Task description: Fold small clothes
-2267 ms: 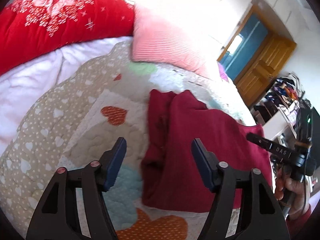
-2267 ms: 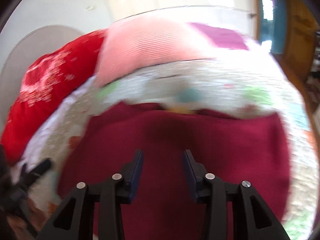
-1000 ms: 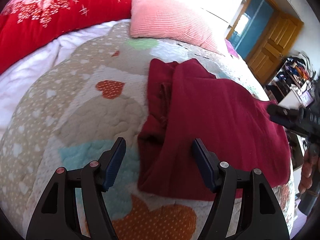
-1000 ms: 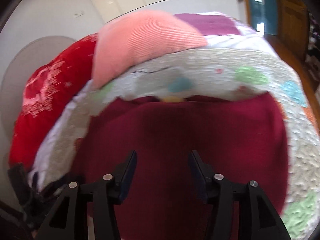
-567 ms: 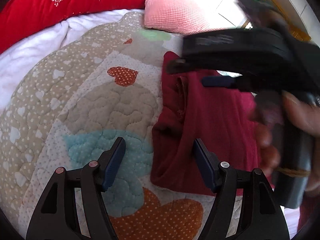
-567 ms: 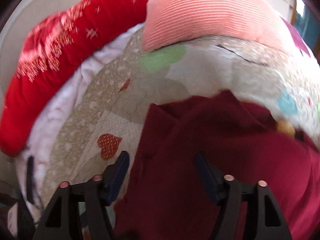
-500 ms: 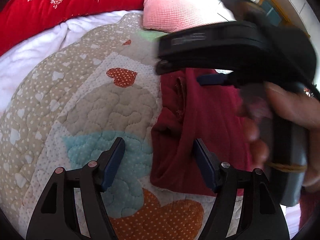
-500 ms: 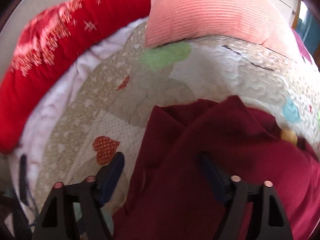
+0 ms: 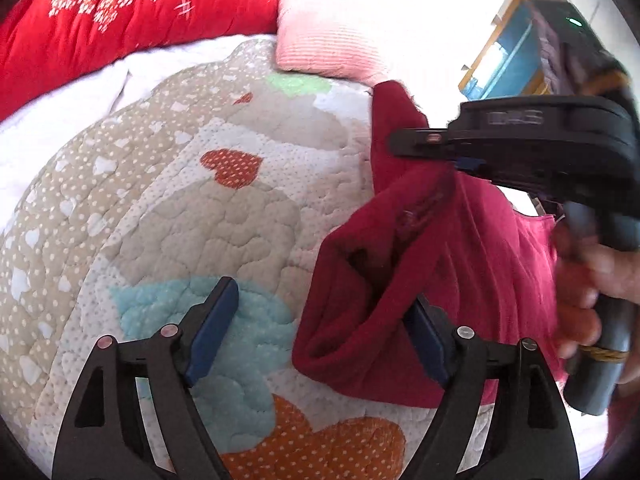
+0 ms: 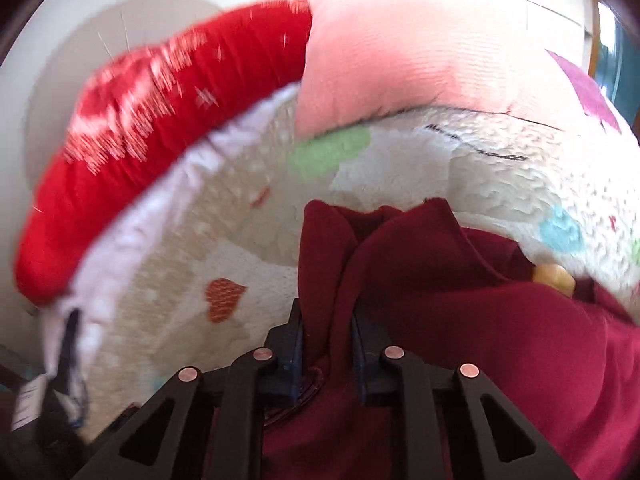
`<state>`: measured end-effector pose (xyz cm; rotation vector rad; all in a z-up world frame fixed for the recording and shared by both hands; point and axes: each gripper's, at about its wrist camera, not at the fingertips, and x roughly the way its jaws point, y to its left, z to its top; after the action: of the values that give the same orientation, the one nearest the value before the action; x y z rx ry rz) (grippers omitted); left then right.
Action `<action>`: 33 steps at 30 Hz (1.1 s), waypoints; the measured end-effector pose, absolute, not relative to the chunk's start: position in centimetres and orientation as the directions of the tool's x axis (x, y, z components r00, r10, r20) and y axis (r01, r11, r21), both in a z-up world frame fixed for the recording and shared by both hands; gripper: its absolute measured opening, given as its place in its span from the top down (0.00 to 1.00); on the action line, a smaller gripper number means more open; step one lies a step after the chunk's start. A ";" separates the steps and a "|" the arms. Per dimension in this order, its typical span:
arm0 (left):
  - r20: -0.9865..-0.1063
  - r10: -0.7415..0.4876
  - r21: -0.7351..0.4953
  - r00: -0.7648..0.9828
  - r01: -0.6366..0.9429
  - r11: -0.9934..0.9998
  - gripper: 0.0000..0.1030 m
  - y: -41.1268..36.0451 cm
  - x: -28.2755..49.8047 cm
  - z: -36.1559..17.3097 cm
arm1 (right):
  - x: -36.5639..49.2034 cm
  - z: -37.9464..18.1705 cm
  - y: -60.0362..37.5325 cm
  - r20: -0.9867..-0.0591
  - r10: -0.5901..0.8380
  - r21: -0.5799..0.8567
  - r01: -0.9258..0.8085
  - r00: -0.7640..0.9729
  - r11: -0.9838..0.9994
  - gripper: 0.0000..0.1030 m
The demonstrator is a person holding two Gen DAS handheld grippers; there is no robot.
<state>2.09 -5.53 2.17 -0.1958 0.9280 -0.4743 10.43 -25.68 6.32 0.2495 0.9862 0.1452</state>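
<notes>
A dark red garment (image 9: 404,264) lies on the quilted bed cover, its left edge bunched and lifted. My left gripper (image 9: 320,332) is open low over the quilt, its right finger against the garment's near left fold. My right gripper (image 10: 326,340) is shut on the dark red garment (image 10: 460,320), pinching a ridge of its left edge. In the left wrist view the right gripper (image 9: 456,156) reaches in from the right, held by a hand, and lifts that edge.
A quilt (image 9: 180,208) with hearts covers the bed. A red blanket (image 9: 120,20) and a pink pillow (image 9: 328,44) lie at the head. A doorway (image 9: 504,68) is at the far right. A small yellow thing (image 10: 554,276) peeks beside the garment.
My right gripper came across over the garment's left edge, closed on it and lifted it. The left gripper stayed open in nearly the same place.
</notes>
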 end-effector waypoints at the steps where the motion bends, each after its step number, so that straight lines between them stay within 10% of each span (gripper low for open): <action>1: -0.711 -0.486 -0.369 0.508 0.318 0.873 0.21 -5.8 2.0 2.3 | 10.1 6.6 -25.7 -0.798 0.238 0.281 -0.007 0.554 0.960 0.82; 4: -0.671 -0.572 -0.424 0.472 0.389 0.818 0.63 -6.5 1.6 2.9 | 8.6 7.5 -26.5 -0.770 0.246 0.300 -0.006 0.589 0.954 0.83; 7: -0.633 -0.595 -0.401 0.496 0.448 0.799 0.78 -7.5 -0.1 4.8 | 7.1 8.2 -27.9 -0.746 0.261 0.333 0.005 0.613 0.943 0.84; 20: -0.558 -0.763 -0.347 0.325 0.744 0.571 0.80 -22.5 -9.1 11.8 | -3.0 13.8 -40.6 -0.639 0.145 0.351 0.119 0.756 0.929 0.86; 30: -0.708 -0.679 -0.293 0.194 0.794 0.532 0.80 -30.4 -10.2 7.5 | -5.5 4.7 -49.0 -0.768 0.072 0.394 0.381 0.637 0.837 0.85; 33: -0.707 -0.684 -0.289 0.182 0.807 0.515 0.78 -28.1 -10.2 9.3 | -7.3 5.7 -50.2 -0.723 0.085 0.467 0.394 0.686 0.792 0.71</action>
<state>-10.22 -28.10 9.34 0.1620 0.9003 -1.0582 -7.35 -50.19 5.72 0.6496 0.8093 -0.1869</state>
